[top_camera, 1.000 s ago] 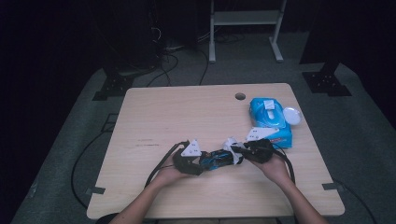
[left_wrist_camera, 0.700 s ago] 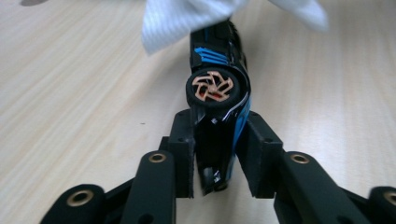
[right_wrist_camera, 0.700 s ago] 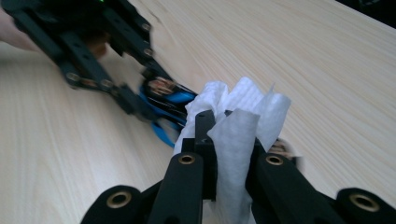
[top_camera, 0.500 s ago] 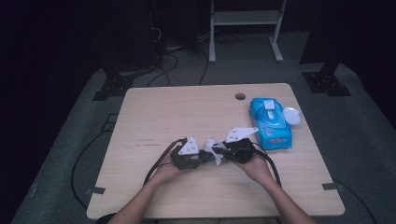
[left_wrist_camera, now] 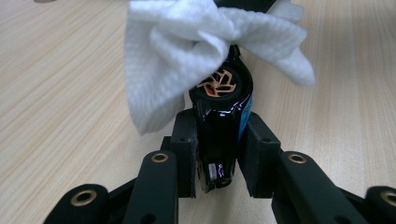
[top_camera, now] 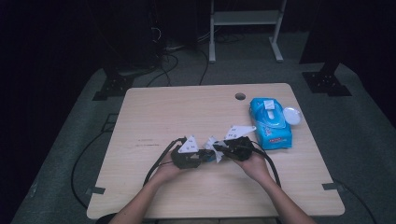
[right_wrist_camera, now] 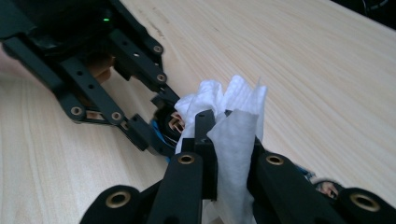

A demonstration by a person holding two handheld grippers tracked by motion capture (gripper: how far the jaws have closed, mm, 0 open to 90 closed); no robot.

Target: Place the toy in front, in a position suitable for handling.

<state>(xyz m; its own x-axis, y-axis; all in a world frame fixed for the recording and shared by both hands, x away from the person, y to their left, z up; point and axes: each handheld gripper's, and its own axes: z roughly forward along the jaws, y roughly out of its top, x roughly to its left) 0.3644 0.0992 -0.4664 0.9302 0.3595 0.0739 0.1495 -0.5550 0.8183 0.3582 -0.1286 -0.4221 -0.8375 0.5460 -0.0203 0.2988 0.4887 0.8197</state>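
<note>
A small black toy car (left_wrist_camera: pixel 222 116) with an orange-spoked wheel and blue trim is clamped between the pads of my left gripper (left_wrist_camera: pixel 219 158), which is shut on it just above the table. A crumpled white wipe (left_wrist_camera: pixel 187 42) lies against the car's far end. My right gripper (right_wrist_camera: pixel 229 140) is shut on that wipe (right_wrist_camera: pixel 233 126) and faces the left gripper (right_wrist_camera: pixel 116 84), with the car (right_wrist_camera: pixel 170 122) between them. In the high view the two grippers meet nose to nose at the table's front middle, left gripper (top_camera: pixel 203 156) and right gripper (top_camera: pixel 223 150), with the wipe (top_camera: pixel 212 143) where they meet.
A blue pack of wipes (top_camera: pixel 270 122) lies at the right of the wooden table (top_camera: pixel 187 112), its round white lid (top_camera: pixel 291 115) beside it. A cable hole (top_camera: pixel 240 96) sits near the far edge. Cables trail from both grippers off the front left and right.
The right gripper has moved left from beside the blue pack, bringing the wipe up against the car. The left gripper has stayed put.
</note>
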